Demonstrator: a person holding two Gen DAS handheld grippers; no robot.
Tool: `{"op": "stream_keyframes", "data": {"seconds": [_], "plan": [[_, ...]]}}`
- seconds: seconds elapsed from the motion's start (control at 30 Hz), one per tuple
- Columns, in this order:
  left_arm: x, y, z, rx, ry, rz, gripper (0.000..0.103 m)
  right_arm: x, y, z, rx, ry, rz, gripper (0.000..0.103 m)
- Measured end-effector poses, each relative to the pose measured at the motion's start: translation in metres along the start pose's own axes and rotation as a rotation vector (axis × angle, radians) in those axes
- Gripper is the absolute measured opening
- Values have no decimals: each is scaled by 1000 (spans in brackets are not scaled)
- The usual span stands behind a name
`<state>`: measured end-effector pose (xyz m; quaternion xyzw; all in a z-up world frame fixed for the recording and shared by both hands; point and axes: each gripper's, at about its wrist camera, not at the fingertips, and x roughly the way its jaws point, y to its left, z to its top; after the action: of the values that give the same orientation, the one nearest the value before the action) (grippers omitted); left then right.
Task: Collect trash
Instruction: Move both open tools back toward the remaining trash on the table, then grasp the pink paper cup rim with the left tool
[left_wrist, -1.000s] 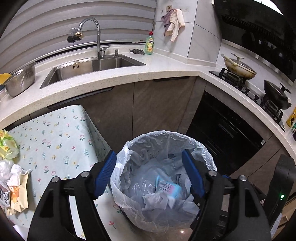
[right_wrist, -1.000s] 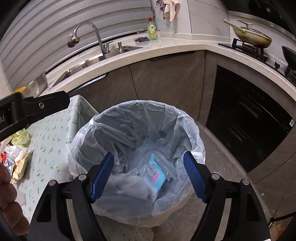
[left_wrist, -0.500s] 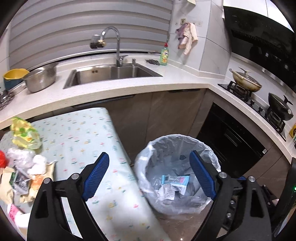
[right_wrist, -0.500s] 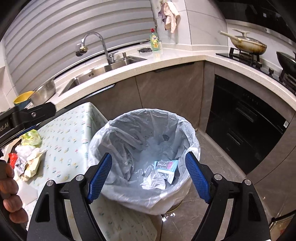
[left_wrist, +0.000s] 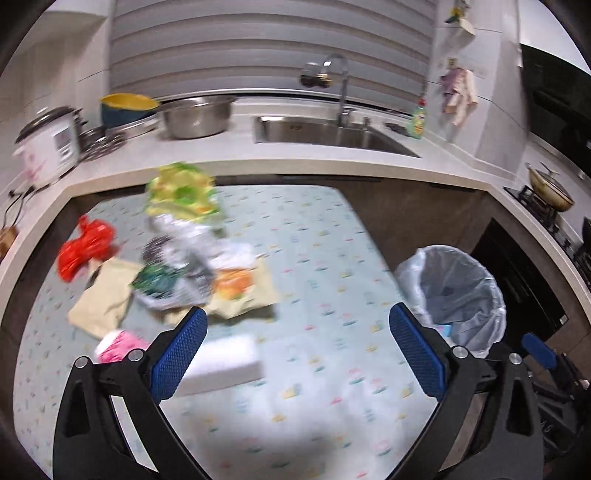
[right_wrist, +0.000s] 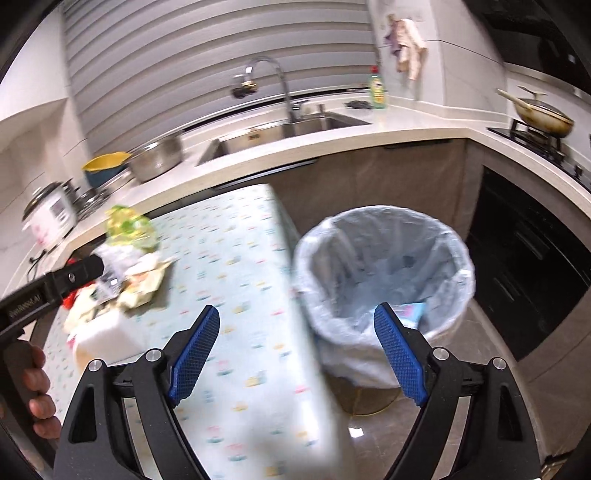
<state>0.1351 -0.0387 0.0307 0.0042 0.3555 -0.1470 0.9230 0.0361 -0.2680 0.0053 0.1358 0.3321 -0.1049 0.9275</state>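
A heap of trash (left_wrist: 177, 266) lies on the flower-print table (left_wrist: 314, 258): a red bag (left_wrist: 85, 247), a yellow-green wrapper (left_wrist: 181, 195), brown paper (left_wrist: 103, 299), crumpled foil, a pink packet (left_wrist: 118, 345) and a white box (left_wrist: 221, 362). My left gripper (left_wrist: 295, 354) hovers above the table's near side, its jaws opening with nothing between them. The lined trash bin (right_wrist: 384, 280) stands on the floor right of the table, a blue packet (right_wrist: 410, 312) inside. My right gripper (right_wrist: 295, 354) hangs over the table edge beside the bin, jaws opening and empty. The trash heap (right_wrist: 129, 273) shows left there.
A counter runs behind with a sink (left_wrist: 325, 133), steel bowl (left_wrist: 195, 118), rice cooker (left_wrist: 48, 144) and soap bottle (left_wrist: 417, 120). A stove with a pan (right_wrist: 543, 118) sits right, a dark oven (right_wrist: 524, 266) below. A hand (right_wrist: 33, 391) holds the left gripper's handle.
Both grippers have drawn back from over the bin and swung left toward the table. The trash heap has come into the left view. Both pairs of jaws stand wider.
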Motion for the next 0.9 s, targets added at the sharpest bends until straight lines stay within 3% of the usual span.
{"op": "stream_keyframes", "data": {"seconds": [0.27, 0.4, 0.63, 0.9], "plan": [[-20, 87, -32, -48, 40, 116, 95, 7, 67, -23, -66, 44, 65, 84], [-17, 112, -54, -57, 75, 149, 95, 14, 95, -35, -81, 74, 91, 84], [-2, 135, -83, -54, 135, 181, 95, 26, 126, -51, -124, 120, 100, 84], [20, 139, -89, -24, 147, 220, 91, 42, 141, -61, -142, 164, 103, 84]]}}
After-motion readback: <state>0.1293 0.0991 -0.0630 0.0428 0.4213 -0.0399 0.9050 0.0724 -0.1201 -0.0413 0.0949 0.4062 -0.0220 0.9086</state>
